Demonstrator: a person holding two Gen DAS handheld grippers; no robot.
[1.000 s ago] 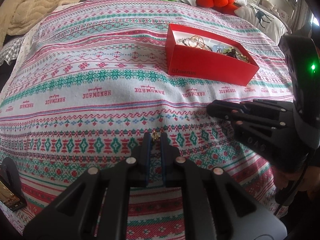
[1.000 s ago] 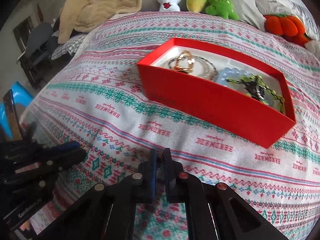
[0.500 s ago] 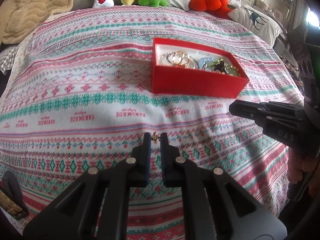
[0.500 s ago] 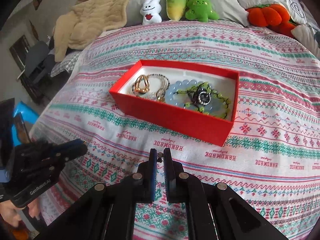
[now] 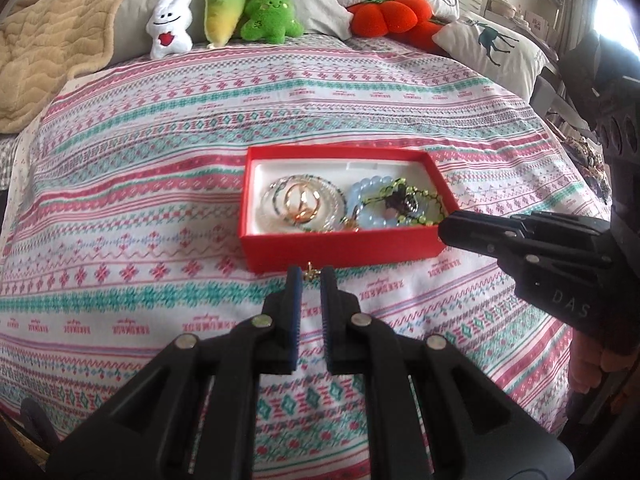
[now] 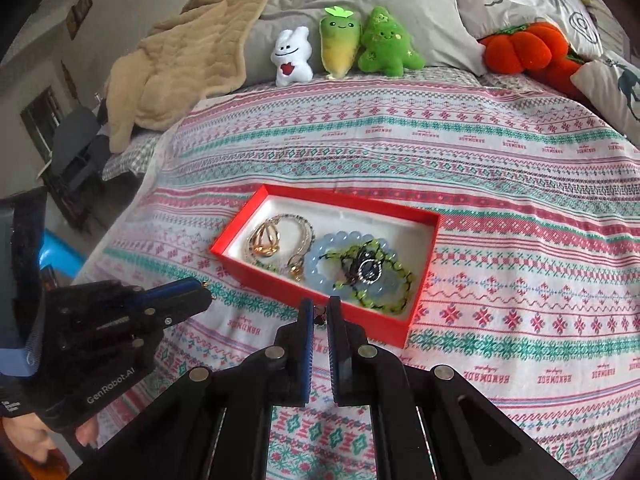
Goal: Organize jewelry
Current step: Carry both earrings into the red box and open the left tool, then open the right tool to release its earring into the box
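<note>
Short of the red box (image 5: 340,246) on the bedspread (image 5: 160,184), we pinch one small gold piece (image 5: 310,274) in the left gripper (image 5: 308,280), another in the right gripper (image 6: 318,314); these thin grips could slip, dropping them outside.

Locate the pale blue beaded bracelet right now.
The pale blue beaded bracelet lies in the right half of the open red box on the patterned bedspread, under a green beaded strand.

Both tools are matte black plastic with angular, open-framed arms and round silver screw heads. The left gripper (image 5: 310,278) has blue ribbed pads (image 5: 295,300), as does the right gripper (image 6: 319,312). White lettering reads "GenRobot.AI" on the left body and "DAS" on the right.
</note>
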